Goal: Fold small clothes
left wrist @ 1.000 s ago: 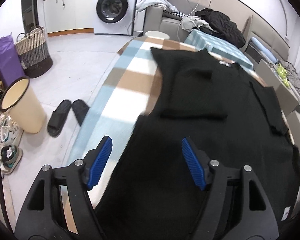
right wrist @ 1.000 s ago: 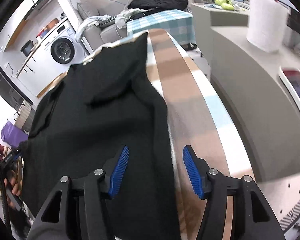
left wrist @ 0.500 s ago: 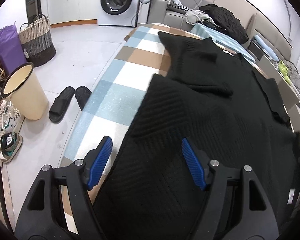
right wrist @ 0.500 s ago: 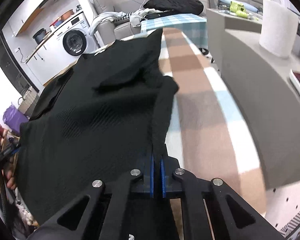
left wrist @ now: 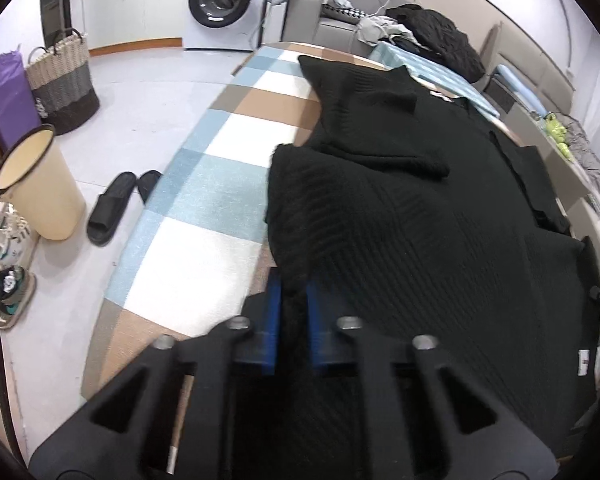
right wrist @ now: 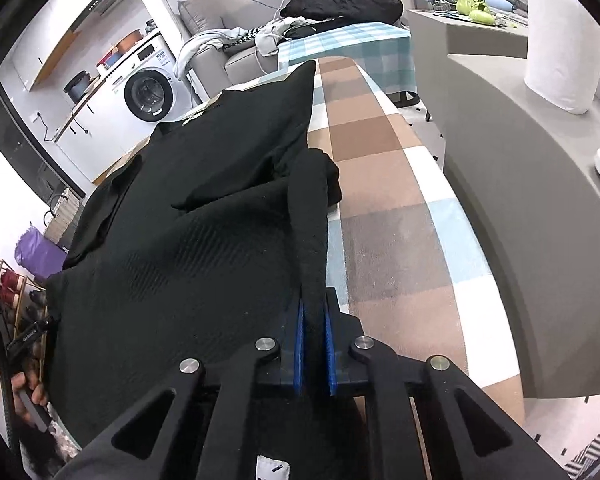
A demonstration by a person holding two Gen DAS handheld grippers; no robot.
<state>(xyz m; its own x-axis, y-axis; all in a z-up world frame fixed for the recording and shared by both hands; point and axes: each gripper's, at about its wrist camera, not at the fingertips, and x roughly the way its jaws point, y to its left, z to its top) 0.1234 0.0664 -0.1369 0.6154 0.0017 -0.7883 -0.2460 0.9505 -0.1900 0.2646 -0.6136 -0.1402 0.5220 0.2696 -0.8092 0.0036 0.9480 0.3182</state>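
You had the left gripper [left wrist: 293, 322] and right gripper [right wrist: 314, 350] both clamped on the black garment [left wrist: 412, 216] hem, the rest spread ahead over the checked surface [left wrist: 220, 184] (folded sleeves could slip open if you lifted unevenly).

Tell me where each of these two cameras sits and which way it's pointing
Left wrist: rides on the left gripper, looking along its fingers over the black sweater toward the washing machine; jaws shut on the hem.
Right wrist: rides on the right gripper, looking up the checked table cover toward the sofa; jaws shut on the sweater's edge, a hand low left.
Shared: sweater, cover, washing machine.
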